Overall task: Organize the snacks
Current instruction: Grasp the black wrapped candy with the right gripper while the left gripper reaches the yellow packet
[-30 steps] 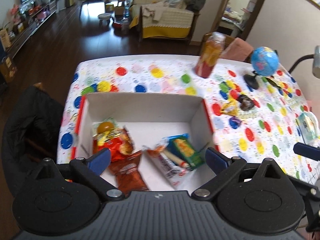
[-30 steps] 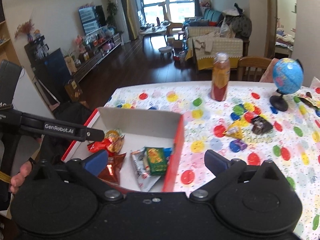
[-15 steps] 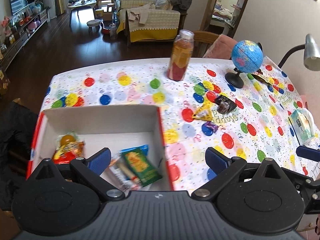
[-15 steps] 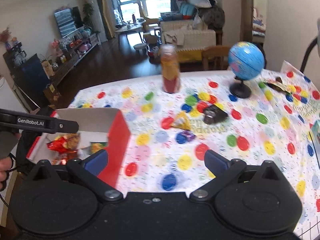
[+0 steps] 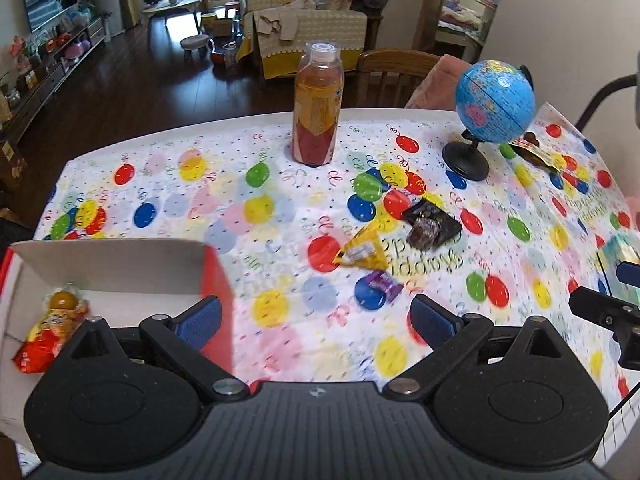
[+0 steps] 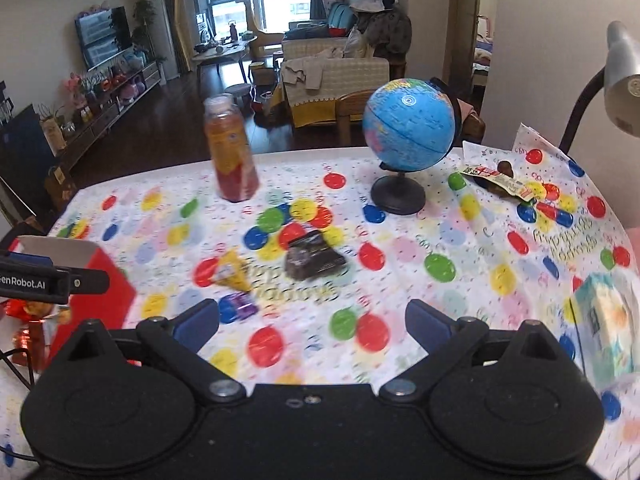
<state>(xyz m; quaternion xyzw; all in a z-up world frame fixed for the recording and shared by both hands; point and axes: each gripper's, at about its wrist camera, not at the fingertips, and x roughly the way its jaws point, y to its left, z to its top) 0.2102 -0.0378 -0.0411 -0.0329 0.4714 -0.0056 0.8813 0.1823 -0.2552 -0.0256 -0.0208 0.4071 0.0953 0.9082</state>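
The red-sided white cardboard box (image 5: 120, 268) sits at the table's near left corner and shows one orange-and-red snack bag (image 5: 50, 334) inside (the rest of its floor is hidden behind the gripper body). Three loose snacks lie close together mid-table on the balloon-print tablecloth (image 5: 260, 184): a yellow triangular packet (image 5: 362, 254), a small purple wrapped candy (image 5: 382, 284) and a black packet (image 5: 432, 224). Another flat wrapper (image 6: 496, 178) lies right of the blue globe on its black stand (image 6: 408, 128). One orange juice bottle (image 5: 317, 104) stands near the far edge. The left gripper (image 5: 316, 316) and right gripper (image 6: 312, 316) both gape wide, empty, above bare cloth.
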